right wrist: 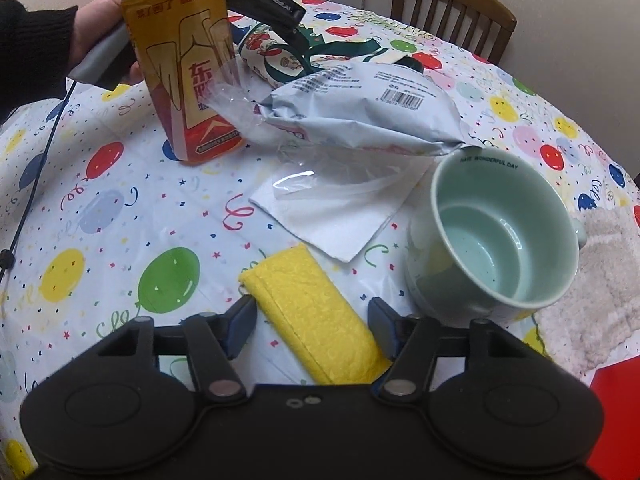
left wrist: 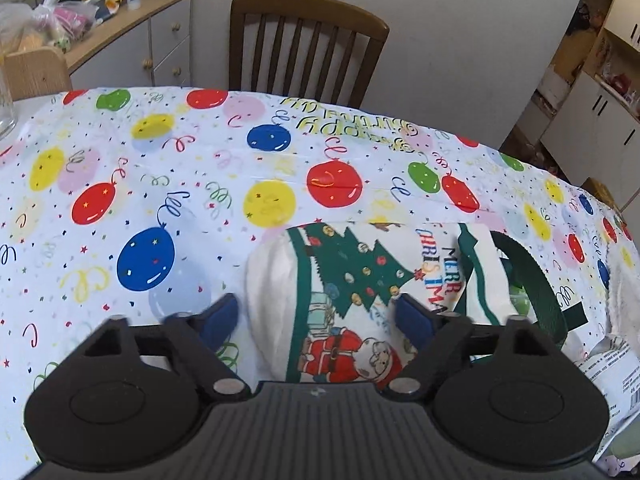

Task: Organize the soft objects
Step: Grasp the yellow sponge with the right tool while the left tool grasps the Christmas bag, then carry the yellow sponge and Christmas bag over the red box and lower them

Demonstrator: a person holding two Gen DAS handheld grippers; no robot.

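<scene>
A Christmas-print cloth bag (left wrist: 360, 288) with dark green straps lies on the balloon-print tablecloth (left wrist: 160, 184). My left gripper (left wrist: 316, 312) is open, its blue pads either side of the bag's near end. It also shows in the right wrist view (right wrist: 288, 52), with the left gripper's body over it. A folded yellow cloth (right wrist: 316, 320) lies between the open jaws of my right gripper (right wrist: 312, 320), not clamped. A fluffy beige towel (right wrist: 600, 288) lies at the right edge.
A tall orange drink bottle (right wrist: 184, 68) stands at the left. A grey crumpled packet (right wrist: 368, 112), clear plastic wrap over a white napkin (right wrist: 340, 216) and a pale green mug (right wrist: 492, 236) sit mid-table. A wooden chair (left wrist: 304, 44) stands beyond the table. A red item (right wrist: 616, 392) is at far right.
</scene>
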